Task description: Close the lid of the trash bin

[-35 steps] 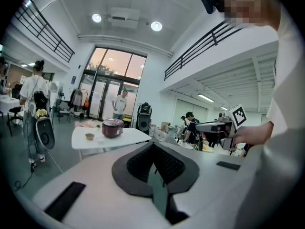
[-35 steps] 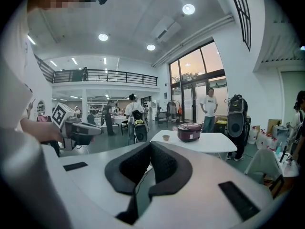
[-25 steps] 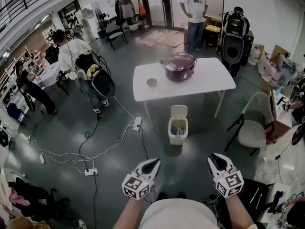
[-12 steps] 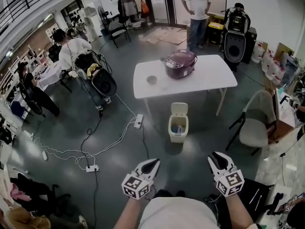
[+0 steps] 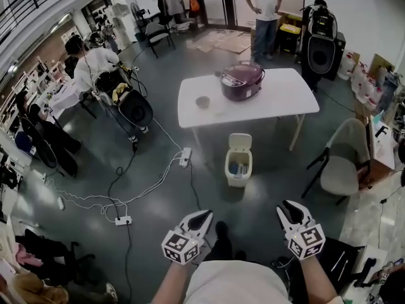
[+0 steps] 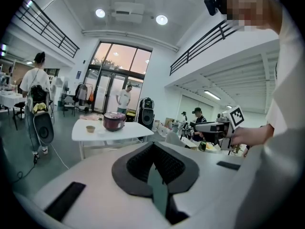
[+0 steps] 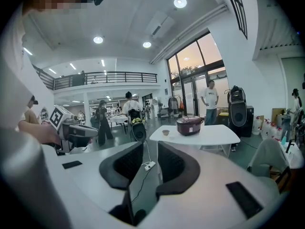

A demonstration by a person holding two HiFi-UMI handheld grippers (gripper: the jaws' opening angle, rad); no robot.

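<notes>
The cream trash bin [image 5: 238, 165] stands on the floor in front of the white table [image 5: 278, 103], its lid [image 5: 240, 142] tipped up and open. Both grippers are held low and near me, well short of the bin. My left gripper [image 5: 206, 215] is shut with nothing in it, its pads meeting at the tip [image 6: 152, 144]. My right gripper [image 5: 286, 208] is open and empty, with floor showing between its pads [image 7: 150, 144]. Neither gripper view shows the bin.
A maroon rice cooker [image 5: 242, 81] and a small bowl [image 5: 202, 101] sit on the table. Power strips and cables [image 5: 183, 160] trail over the floor to the left. A chair [image 5: 342, 163] stands at the right and a stroller [image 5: 130, 103] at the left. A person [image 5: 266, 5] stands behind the table.
The view has shifted slightly toward the table and bin. A dark shoe now shows between the grippers. Both grippers keep their places at the bottom of the head view.
</notes>
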